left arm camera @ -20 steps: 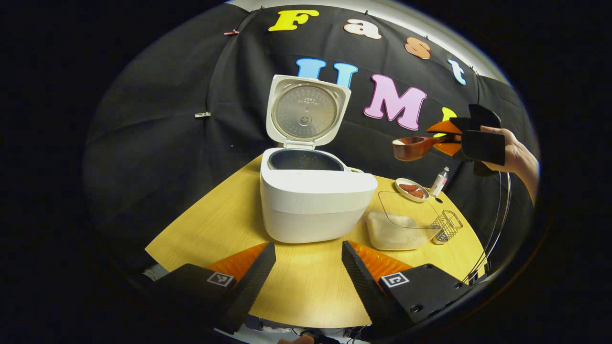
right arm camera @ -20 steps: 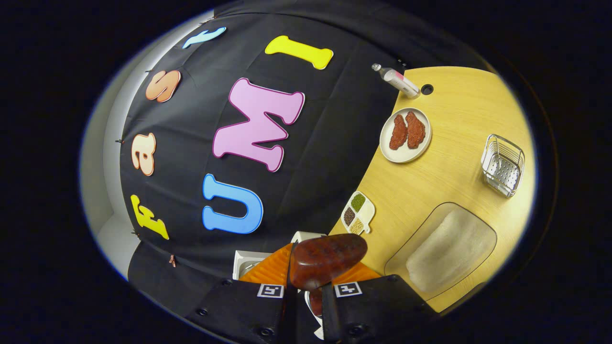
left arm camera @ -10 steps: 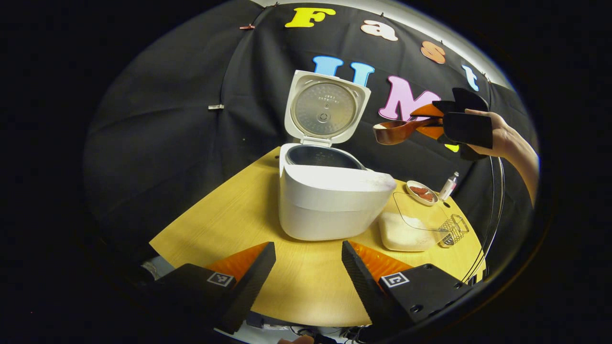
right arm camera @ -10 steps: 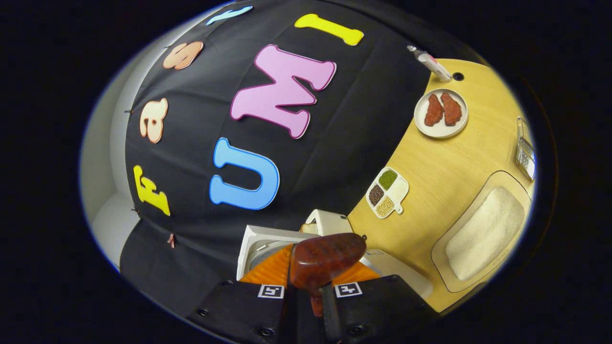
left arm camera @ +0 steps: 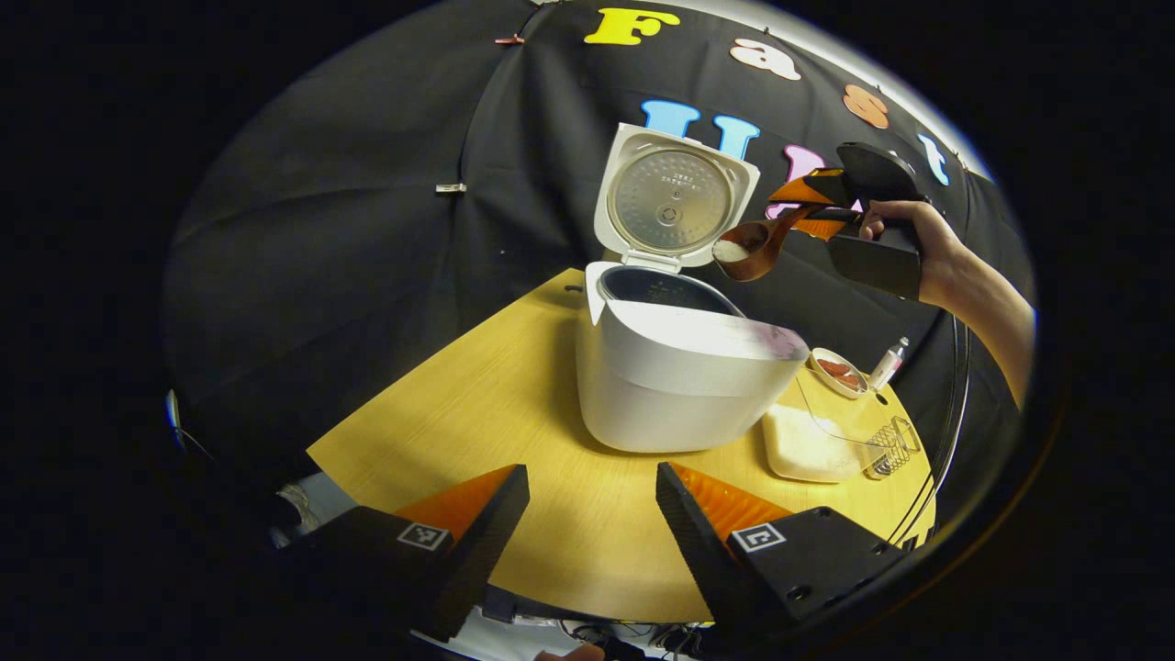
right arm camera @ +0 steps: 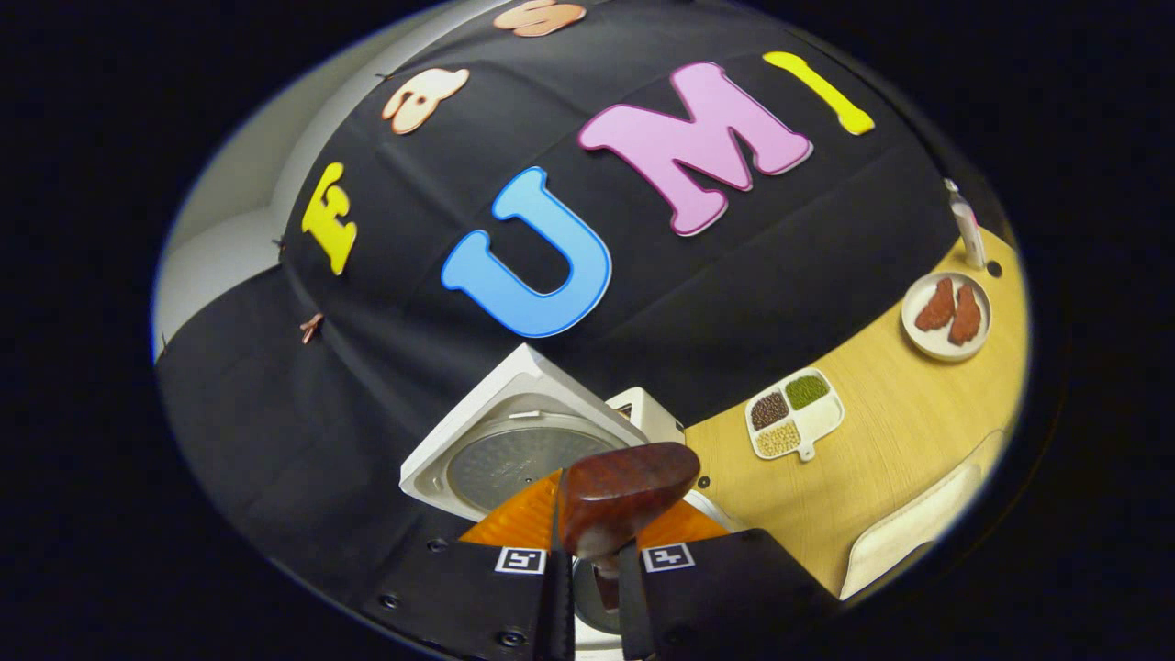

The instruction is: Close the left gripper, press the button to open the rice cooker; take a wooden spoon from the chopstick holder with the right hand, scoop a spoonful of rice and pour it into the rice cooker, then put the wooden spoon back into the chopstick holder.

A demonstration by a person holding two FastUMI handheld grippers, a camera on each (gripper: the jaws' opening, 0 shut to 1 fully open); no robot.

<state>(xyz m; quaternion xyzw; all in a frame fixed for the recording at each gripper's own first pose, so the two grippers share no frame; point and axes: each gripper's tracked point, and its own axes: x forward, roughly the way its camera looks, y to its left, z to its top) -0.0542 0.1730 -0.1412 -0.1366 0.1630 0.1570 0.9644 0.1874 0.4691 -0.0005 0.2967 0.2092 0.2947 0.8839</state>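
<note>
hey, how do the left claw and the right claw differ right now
The left claw is open and empty, its fingers spread above the near edge of the table; the right claw is shut on the wooden spoon. The left claw sits low in front of the rice cooker; the right claw is raised beside the cooker's open lid. Both have orange and black fingers.

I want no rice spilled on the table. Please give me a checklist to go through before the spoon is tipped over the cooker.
1. Lid stands open: ok.
2. Right gripper shut on the wooden spoon: ok.
3. Rice in the spoon bowl: ok, white grains show in the left gripper view.
4. Spoon bowl directly above the inner pot: cannot tell; it hangs high, near the pot's right edge.
5. Left gripper away from the rice cooker: ok, open and low.
</note>
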